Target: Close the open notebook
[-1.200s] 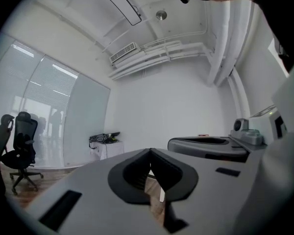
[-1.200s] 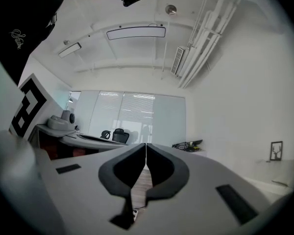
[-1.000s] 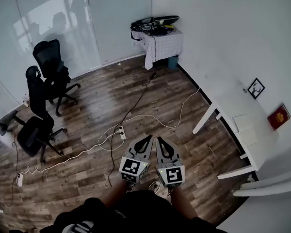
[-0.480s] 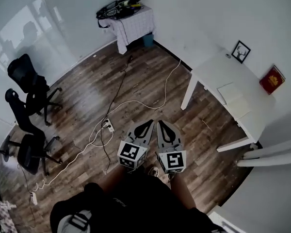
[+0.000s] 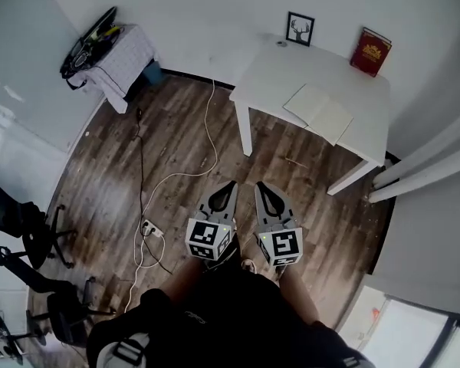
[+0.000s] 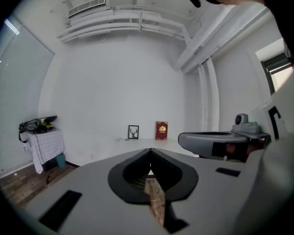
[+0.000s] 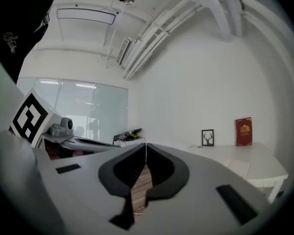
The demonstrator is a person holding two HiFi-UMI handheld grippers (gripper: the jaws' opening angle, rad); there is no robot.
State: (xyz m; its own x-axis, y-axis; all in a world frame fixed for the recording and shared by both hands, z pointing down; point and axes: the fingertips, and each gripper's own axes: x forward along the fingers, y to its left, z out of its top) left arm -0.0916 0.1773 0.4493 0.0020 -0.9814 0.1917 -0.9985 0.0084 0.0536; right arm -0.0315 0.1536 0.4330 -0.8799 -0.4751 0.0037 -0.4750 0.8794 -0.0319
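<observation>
Both sets of tongs are held out side by side at waist height above the wooden floor [image 5: 176, 152]. The left tongs [image 5: 229, 185] are pressed together with nothing between them, and so are the right tongs [image 5: 260, 186]. The open notebook [image 5: 319, 113] lies well ahead of them on the white table [image 5: 272, 71]. It lies flat and slanted, with its near corner close to the table's front edge towards the right end. At the back of the table, a red book [image 5: 371, 51] and a small framed picture [image 5: 300, 28] stand against the wall, well apart from the notebook. Between the tongs and the table the boards lie open. A white cable [image 5: 208, 133] snakes down the floor left of the table's front left leg towards a power strip [image 5: 150, 229]. A cloth-covered side table [image 5: 119, 64] stands in the far left corner, but the dark gear on it is too small to make out. Office chairs [image 5: 19, 221] crowd the left edge, partly cut off. The table's back legs are hidden under its top. I cannot identify the white bars [image 5: 429, 163] slanting past its right end.
</observation>
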